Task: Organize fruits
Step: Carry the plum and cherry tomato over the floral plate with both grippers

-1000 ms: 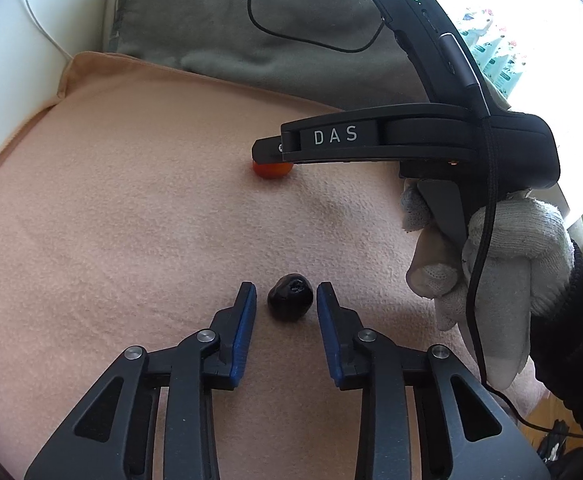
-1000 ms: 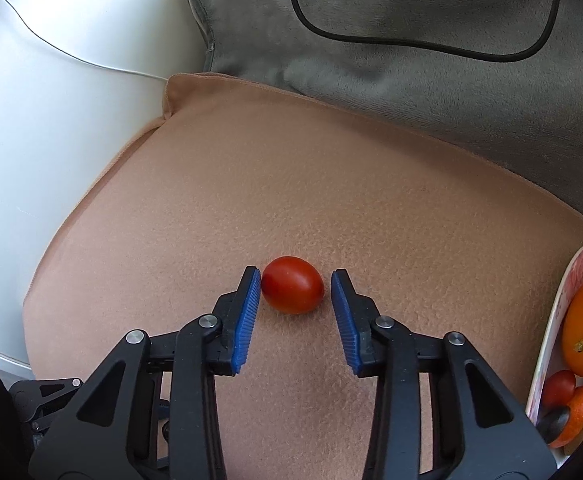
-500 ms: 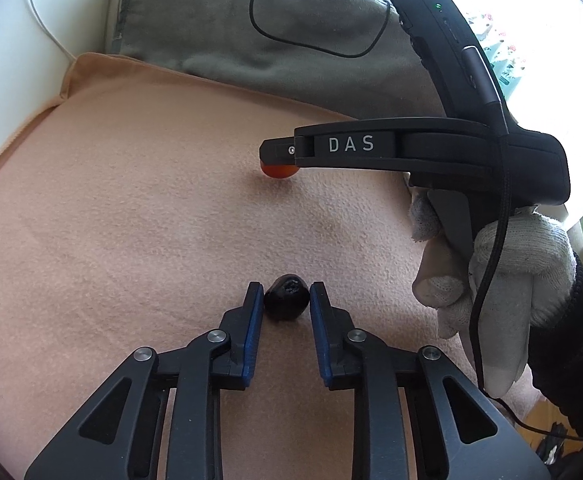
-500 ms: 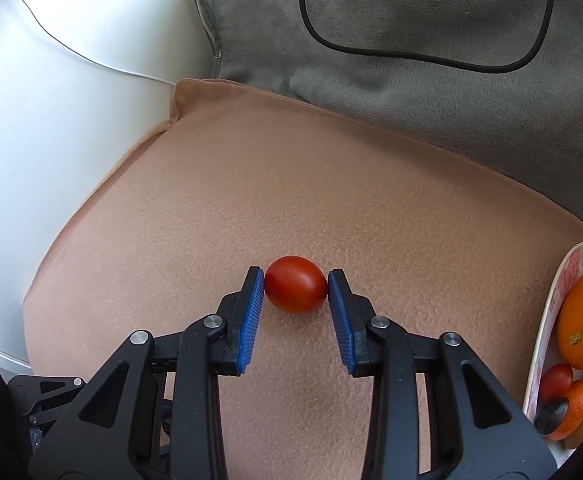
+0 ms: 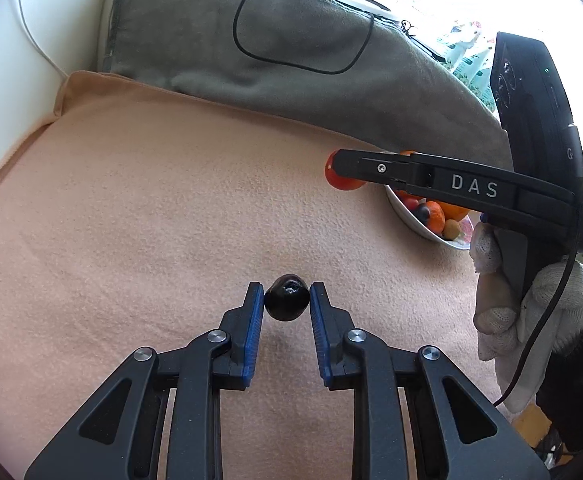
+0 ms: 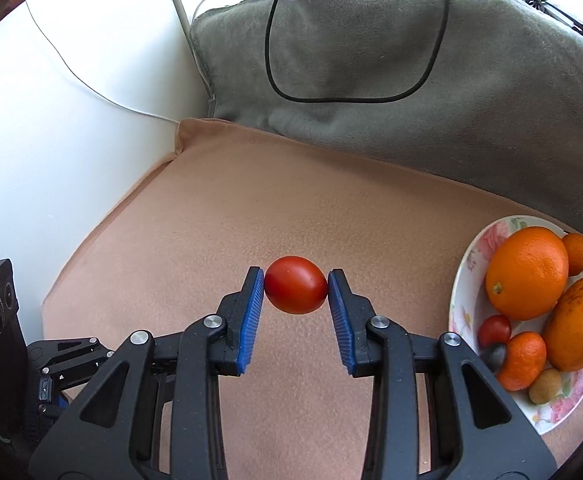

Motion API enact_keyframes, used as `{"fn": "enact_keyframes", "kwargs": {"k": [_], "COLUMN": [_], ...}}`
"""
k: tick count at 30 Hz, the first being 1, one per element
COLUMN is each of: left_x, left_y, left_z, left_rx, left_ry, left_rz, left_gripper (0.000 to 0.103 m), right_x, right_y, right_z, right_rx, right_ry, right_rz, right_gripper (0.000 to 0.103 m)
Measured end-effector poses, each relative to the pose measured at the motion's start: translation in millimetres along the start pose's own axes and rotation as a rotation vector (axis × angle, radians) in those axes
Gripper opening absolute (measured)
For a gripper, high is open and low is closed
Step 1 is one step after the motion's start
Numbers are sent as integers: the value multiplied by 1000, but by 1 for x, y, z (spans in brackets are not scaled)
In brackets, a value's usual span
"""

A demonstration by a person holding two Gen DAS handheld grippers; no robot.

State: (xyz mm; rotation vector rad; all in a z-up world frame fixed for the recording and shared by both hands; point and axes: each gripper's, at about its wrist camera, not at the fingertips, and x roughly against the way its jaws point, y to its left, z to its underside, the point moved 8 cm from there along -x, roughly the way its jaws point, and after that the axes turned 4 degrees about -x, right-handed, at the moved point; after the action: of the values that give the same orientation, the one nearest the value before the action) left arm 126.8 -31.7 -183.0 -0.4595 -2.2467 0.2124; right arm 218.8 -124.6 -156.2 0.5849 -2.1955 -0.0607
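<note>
On the peach fleece blanket (image 6: 251, 200), both fruits now hang lifted — the left gripper (image 5: 286, 304) clamps the small dark plum (image 5: 286, 302), the right gripper (image 6: 295, 285) the red cherry tomato (image 6: 295, 285) between its pads, the floral plate (image 6: 463, 280) to its right.

Your right gripper (image 6: 296, 285) clamps the glossy red oval tomato (image 6: 296, 285) above the peach fleece blanket (image 6: 219, 208). The floral china plate (image 6: 461, 280) of oranges sits at its right edge.

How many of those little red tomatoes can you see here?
2. One tomato is pinched between the right gripper fingers above the peach blanket; a smaller one lies in the floral plate beside the oranges. Others may hide underneath.
</note>
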Motion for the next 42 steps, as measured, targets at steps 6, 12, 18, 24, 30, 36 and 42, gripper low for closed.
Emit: {"fn": "enact_keyframes", "kwargs": {"k": [6,12,18,24,30,36,42], "left_x": [-3,-9,-17,-32,-51,-70,-86], "left_y": [-15,-34,-55,-76,-93,-111,-119], "left_z": [-11,-26,-40,-57,-72,-83,-89], "left_rx": [-30,-63,-104,-145,-166,-198,-207], "left_ry": [-9,-20,-33,-39,-31,-25,-8], "left_rz": [19,43,66,75,94,102,107], "left_gripper": [22,22,22,22,22,22,22], "right_x": [33,63,88,106,115,113,107], "right_y": [-25,-58,-96,-136,-167,-181,-179], "right_z": [4,11,27,45,59,67,69], "right_rx": [-31,-72,-129,-200,-264,-280,-269], "right_ry": [-50,-94,-121,-136,-139,-127,-114], "right_rz": [38,90,148,192,224,246,242], "right_gripper": [35,35,35,35,35,35,35]}}
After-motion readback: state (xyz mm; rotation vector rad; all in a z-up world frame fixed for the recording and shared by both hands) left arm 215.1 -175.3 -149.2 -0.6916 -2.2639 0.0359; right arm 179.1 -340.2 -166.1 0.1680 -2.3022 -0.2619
